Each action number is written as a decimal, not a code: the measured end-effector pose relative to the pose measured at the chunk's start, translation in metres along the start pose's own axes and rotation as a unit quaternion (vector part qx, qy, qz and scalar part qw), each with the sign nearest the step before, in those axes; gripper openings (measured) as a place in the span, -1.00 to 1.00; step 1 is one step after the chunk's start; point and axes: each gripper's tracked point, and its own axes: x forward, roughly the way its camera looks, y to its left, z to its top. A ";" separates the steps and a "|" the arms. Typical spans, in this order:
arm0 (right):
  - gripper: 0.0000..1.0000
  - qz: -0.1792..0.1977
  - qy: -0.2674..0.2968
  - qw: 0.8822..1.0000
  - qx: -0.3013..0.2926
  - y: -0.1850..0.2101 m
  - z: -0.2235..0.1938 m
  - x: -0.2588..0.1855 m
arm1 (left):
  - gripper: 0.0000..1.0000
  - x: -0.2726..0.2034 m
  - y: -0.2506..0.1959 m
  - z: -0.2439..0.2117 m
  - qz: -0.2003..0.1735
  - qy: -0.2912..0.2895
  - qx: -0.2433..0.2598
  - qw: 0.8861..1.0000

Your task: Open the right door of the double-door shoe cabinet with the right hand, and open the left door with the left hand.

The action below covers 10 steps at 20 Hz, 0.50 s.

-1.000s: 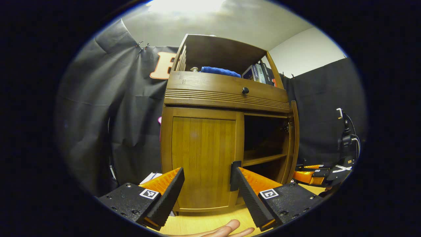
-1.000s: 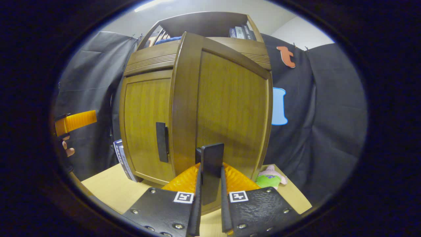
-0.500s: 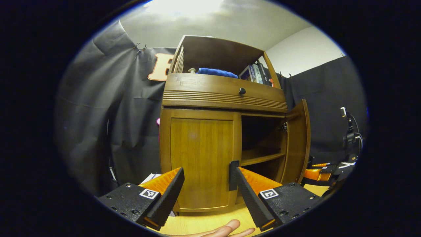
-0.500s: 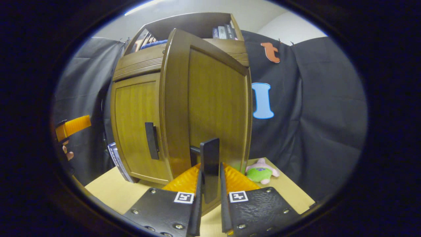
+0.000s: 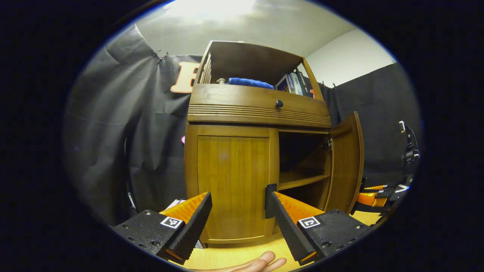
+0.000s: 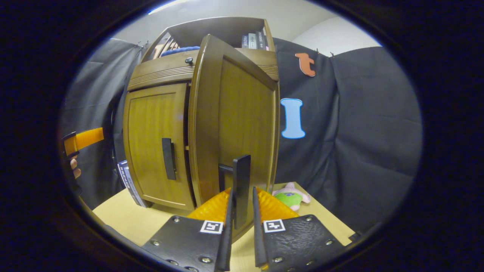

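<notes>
The wooden shoe cabinet stands on a table. Its left door is closed, and the dark handle of that door sits just beside one finger of my open left gripper, apart from it. The right door stands swung out, showing a shelf inside. In the right gripper view that right door faces me edge-on, and my right gripper is shut on its dark vertical handle. The left door's handle shows farther left, with the left gripper at the edge.
A plush toy lies on the table behind the open door. A book leans by the cabinet's left side. A blue towel and books sit on top. A person's fingers show below.
The right door has swung farther open, with my right gripper still shut on its handle and moving outward with it. The left gripper has stayed in place, open.
</notes>
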 end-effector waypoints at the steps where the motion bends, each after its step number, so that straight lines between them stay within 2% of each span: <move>1: -0.51 -0.003 0.000 1.000 -0.004 -0.001 0.000 -0.001 | 0.84 0.000 0.000 -0.001 0.001 0.001 0.001 1.000; 3: -0.51 -0.011 -0.001 1.000 -0.007 -0.007 0.001 -0.002 | 0.91 0.000 0.002 -0.001 0.002 0.001 0.003 1.000; 5: -0.51 -0.031 -0.001 1.000 0.002 -0.018 -0.001 -0.005 | 0.84 -0.001 0.002 0.001 0.002 -0.001 0.003 1.000; 8: -0.51 -0.085 -0.007 0.996 -0.004 -0.049 -0.001 -0.008 | 0.84 -0.003 0.002 0.003 0.001 -0.004 0.003 1.000; 9: -0.51 -0.103 -0.010 0.995 -0.010 -0.061 0.000 -0.010 | 0.91 -0.003 0.001 0.002 0.000 -0.004 0.004 1.000; 10: -0.50 -0.122 -0.013 0.992 -0.017 -0.076 0.002 -0.010 | 0.84 -0.003 0.001 0.003 0.000 -0.004 0.005 1.000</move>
